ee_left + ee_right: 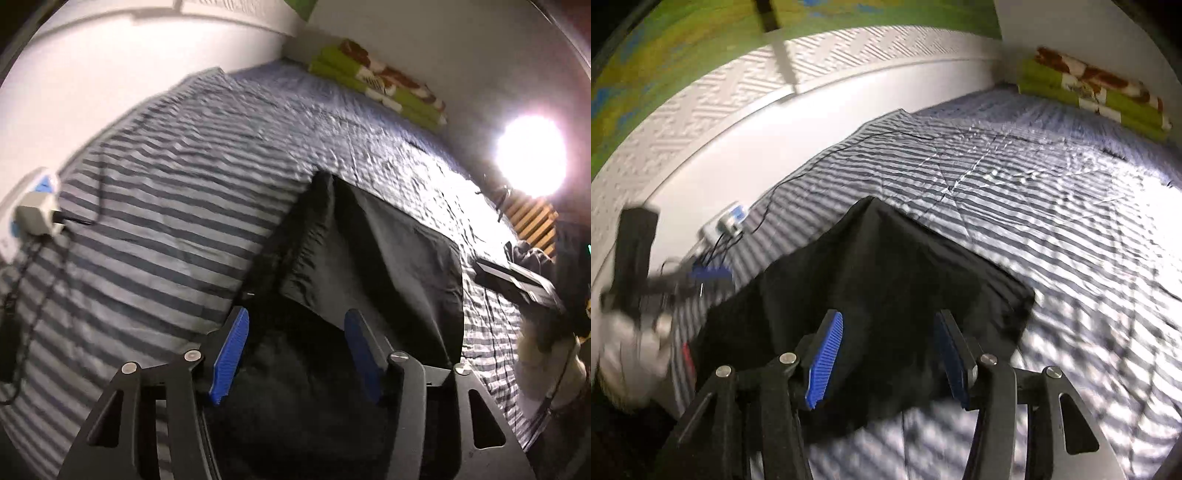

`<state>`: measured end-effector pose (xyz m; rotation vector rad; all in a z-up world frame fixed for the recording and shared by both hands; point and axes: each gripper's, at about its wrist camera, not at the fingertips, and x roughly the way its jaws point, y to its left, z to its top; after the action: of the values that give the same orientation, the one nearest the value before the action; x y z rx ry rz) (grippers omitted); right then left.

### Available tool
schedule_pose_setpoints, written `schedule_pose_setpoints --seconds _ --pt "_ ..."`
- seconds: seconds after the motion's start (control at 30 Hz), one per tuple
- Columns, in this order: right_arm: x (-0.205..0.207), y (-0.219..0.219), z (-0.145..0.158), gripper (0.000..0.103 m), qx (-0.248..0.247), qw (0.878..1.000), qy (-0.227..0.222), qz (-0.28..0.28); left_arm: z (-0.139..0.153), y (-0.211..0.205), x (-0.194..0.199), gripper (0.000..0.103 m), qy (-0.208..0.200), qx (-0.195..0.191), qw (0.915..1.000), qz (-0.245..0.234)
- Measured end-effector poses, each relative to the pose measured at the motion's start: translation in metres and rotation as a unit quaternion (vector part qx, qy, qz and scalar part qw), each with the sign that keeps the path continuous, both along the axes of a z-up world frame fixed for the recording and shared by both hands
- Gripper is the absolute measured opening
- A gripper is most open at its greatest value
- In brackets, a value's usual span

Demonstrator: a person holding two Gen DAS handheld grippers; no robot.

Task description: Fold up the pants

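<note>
Black pants lie folded over on a striped bedspread. My left gripper hovers open above their near part, blue pads wide apart with nothing between them. In the right wrist view the same pants form a dark, roughly rectangular shape on the bedspread. There my right gripper is open too, over the pants' near edge, holding nothing. The left gripper appears blurred at the left of that view, held by a gloved hand. The right gripper shows at the right edge of the left wrist view.
A green and brown folded blanket sits at the bed's far end by the wall. A white power strip with a plug and cables lies at the bed's left edge against the white wall. A bright lamp glares at the right.
</note>
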<state>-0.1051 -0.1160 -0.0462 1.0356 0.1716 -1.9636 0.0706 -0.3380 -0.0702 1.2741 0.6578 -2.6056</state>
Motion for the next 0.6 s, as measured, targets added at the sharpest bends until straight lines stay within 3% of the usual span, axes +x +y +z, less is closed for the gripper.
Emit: schedule_pose_setpoints --seconds 0.1,0.2,0.27,0.37,0.43,0.5,0.6 --pt "-0.027 -0.028 -0.022 0.048 0.032 0.999 -0.003 -0.011 -0.016 0.006 -0.014 0.057 -0.025 0.003 0.9997 -0.007" --pt "-0.057 -0.036 -0.050 0.045 0.068 0.997 -0.014 -0.035 -0.034 0.011 -0.022 0.058 -0.075 -0.061 0.9952 0.010" --pt "-0.074 -0.037 -0.060 0.036 0.092 0.994 0.002 -0.057 -0.039 0.011 -0.020 0.059 -0.087 -0.078 0.9931 0.016" --pt "-0.081 -0.035 -0.052 0.036 0.086 0.994 -0.001 -0.064 -0.036 0.011 -0.017 0.059 -0.085 -0.078 0.9931 0.019" --pt "-0.079 -0.034 -0.039 0.036 0.056 0.996 -0.005 -0.068 -0.031 0.014 -0.014 0.059 -0.081 -0.084 0.9930 0.021" --pt "-0.075 -0.045 -0.027 0.036 0.017 0.999 -0.020 -0.044 -0.028 0.017 -0.014 0.058 -0.076 -0.085 0.9933 0.020" --pt "-0.068 -0.084 -0.028 0.036 0.012 0.999 -0.033 0.003 -0.034 0.015 -0.016 0.058 -0.084 -0.081 0.9930 0.020"
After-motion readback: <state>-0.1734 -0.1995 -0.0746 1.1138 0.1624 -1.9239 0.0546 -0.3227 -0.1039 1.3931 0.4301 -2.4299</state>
